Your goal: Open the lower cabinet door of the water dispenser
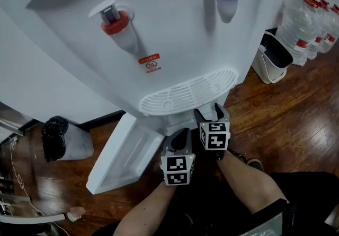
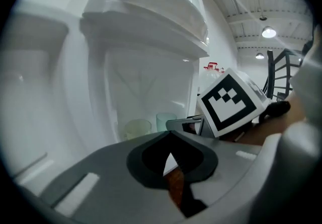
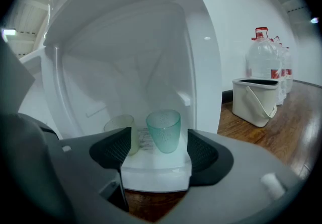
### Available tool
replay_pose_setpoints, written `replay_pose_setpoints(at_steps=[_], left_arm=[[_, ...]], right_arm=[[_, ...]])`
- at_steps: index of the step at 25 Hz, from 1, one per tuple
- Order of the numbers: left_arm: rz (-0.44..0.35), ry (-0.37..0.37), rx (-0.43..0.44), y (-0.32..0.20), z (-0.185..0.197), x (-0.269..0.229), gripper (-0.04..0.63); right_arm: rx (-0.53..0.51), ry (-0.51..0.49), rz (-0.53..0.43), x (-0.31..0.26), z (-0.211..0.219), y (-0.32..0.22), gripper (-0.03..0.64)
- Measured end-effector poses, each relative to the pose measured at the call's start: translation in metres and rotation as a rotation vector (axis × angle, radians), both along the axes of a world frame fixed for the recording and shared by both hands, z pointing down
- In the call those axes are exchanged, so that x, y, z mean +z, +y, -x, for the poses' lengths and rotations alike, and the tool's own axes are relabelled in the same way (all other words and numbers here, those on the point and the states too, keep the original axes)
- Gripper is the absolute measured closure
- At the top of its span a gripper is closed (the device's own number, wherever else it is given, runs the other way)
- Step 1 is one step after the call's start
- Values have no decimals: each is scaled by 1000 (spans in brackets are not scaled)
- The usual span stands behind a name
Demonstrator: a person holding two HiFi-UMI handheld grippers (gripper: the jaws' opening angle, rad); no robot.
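Closest in, my right gripper (image 3: 155, 147) is holding its jaws wide apart on nothing, framing a green cup (image 3: 164, 130) and a pale cup (image 3: 122, 127) that are standing on the cabinet floor (image 3: 151, 167). My left gripper (image 2: 171, 160) is leaving only a narrow slit between its jaws, with nothing in it. Only the head view is showing the lower cabinet door (image 1: 127, 153), hanging swung out to the left beneath the water dispenser (image 1: 159, 28), with both grippers hovering before the opening.

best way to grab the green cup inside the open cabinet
Probably take the green cup across its side wall just below the rim, coming in level from the front, the only open side. It stands upright and tapers downward; the pale cup crowds one side.
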State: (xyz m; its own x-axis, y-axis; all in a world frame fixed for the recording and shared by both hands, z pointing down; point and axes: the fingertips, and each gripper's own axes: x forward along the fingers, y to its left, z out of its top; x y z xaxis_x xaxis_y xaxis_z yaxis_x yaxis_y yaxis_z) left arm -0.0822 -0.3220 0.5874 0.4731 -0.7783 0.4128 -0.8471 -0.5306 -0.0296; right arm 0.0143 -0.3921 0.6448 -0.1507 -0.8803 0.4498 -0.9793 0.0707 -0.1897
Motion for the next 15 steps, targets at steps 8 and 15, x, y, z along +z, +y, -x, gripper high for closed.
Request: replay_pose_setpoints(at_steps=[8,15], left_arm=[[41,24,-31,-22,7,7,520],[59,52,-6,-23,2,9,509]], right_arm=[[24,-14,29,17,7,-10,265],[51,-15,46,27,9,-25,249]])
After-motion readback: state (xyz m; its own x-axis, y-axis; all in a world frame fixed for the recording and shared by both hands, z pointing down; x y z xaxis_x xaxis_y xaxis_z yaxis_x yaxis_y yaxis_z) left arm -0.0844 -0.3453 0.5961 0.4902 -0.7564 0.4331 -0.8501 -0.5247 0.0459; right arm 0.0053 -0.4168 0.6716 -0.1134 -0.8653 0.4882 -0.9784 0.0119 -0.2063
